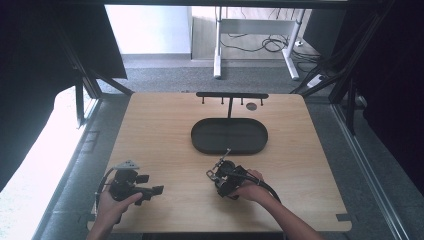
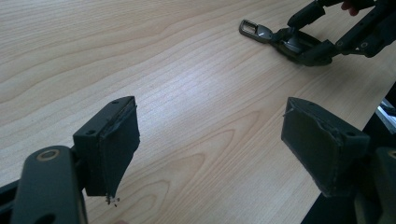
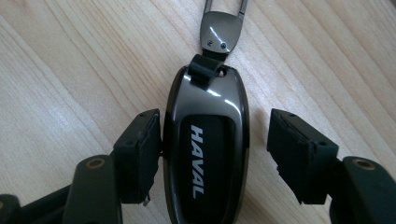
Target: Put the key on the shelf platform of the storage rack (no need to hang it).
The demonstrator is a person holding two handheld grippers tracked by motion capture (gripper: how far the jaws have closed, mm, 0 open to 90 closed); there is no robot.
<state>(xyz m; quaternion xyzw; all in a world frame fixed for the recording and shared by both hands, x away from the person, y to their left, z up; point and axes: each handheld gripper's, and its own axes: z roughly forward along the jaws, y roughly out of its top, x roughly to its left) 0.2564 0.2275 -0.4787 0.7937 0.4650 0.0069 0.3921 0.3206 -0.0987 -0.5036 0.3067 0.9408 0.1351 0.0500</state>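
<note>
At the near left of the wooden table [image 1: 165, 130], your left gripper [image 2: 210, 154] hangs idle over bare wood, jaws wide apart with nothing between them. Keep it there — it is well clear of the work.

Toward the middle, your right gripper [image 3: 212, 158] straddles the car key fob [image 3: 208, 149], which lies flat on the table just in front of the black oval tray [image 1: 200, 137]. The jaws are parted: the left pad [image 3: 144, 154] sits against the fob's edge, the right pad [image 3: 299, 154] stands off with wood showing in the gap. To grip well, centre the fob between the pads before you close, and press on its long sides at the widest part, below the metal clip [image 3: 222, 28] — the glossy shell looks slippery, so a squeeze near the tapered end could squirt it out.

Beyond, the tray lies open and unoccupied, with a black hook rack [image 1: 231, 95] standing behind it at the far edge. Nothing lies between fob and tray; only the tray's raised rim asks for a little lift.
</note>
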